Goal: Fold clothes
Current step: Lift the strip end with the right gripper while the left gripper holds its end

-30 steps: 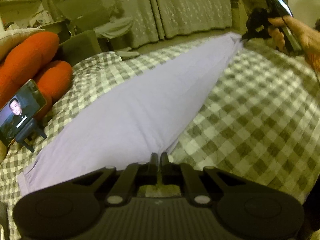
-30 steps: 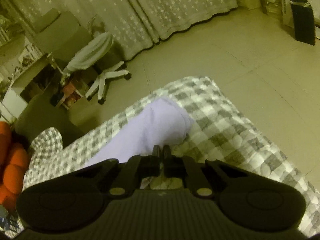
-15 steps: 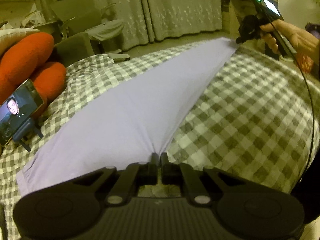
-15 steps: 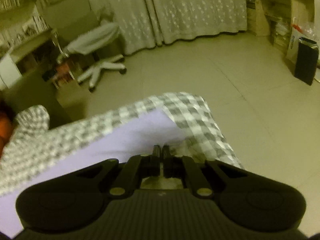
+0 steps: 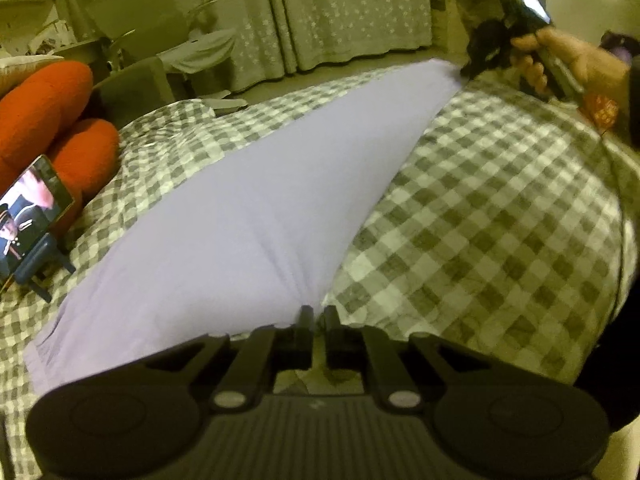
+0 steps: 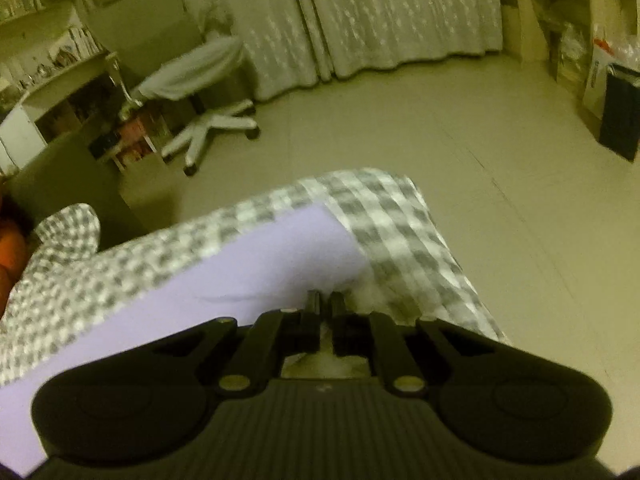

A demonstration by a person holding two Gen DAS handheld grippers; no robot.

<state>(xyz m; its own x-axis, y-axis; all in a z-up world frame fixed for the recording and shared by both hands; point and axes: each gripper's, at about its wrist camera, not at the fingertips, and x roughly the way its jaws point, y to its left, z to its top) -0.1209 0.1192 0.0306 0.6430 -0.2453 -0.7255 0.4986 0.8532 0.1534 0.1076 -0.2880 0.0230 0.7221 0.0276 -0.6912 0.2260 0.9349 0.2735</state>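
Cloth (image 5: 256, 216): lilac, now flat and taut across the checked bed (image 5: 500, 216); a second ago bunched at the far corner.
Left tool (image 5: 314, 314): narrow, opening, cloth edge pinched.
Right tool (image 6: 325, 300): opening, cloth edge between jaws.

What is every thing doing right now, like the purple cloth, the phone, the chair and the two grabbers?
purple cloth: spread flat on the checked bedcover, pulled long between both grippers.
left gripper: nearly shut, pinching the cloth's near edge.
right gripper: jaws opening at the cloth's far corner.
phone: propped on a stand, screen lit.
curtains: drawn closed.
desk chair: standing, draped with a cloth.
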